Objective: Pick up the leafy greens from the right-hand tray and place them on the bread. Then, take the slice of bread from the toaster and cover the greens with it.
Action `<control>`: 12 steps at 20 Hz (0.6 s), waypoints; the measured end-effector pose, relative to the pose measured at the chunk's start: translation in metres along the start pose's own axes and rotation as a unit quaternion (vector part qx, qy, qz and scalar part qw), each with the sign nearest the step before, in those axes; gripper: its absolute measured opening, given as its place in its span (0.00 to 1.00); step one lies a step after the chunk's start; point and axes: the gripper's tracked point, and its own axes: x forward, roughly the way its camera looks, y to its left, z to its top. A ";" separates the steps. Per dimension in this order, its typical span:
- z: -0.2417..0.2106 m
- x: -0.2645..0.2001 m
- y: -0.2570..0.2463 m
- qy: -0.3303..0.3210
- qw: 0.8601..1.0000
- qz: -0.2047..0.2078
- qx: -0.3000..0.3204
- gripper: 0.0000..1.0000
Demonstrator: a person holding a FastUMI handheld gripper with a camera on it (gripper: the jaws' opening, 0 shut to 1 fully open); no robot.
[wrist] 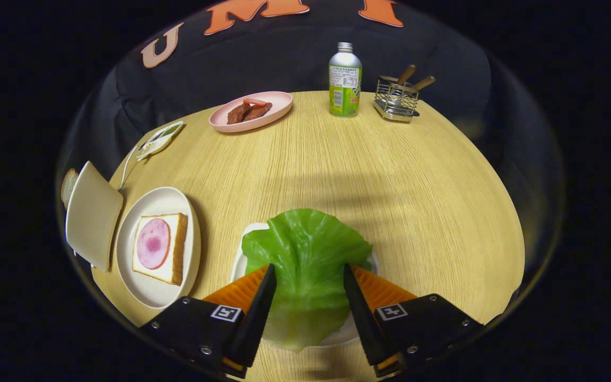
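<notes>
The lettuce leaf (305,265) hides most of its white tray (242,260); the toaster (92,215) hides most of its bread slice (68,185).

gripper (309,276): fingers apart, either side of the leafy greens (305,254) | greens lie on white tray (238,262) | bread (160,248) with ham slice on plate (149,297) to the left
</notes>
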 end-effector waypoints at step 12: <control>0.023 -0.017 0.017 -0.067 0.996 0.047 0.017 0.04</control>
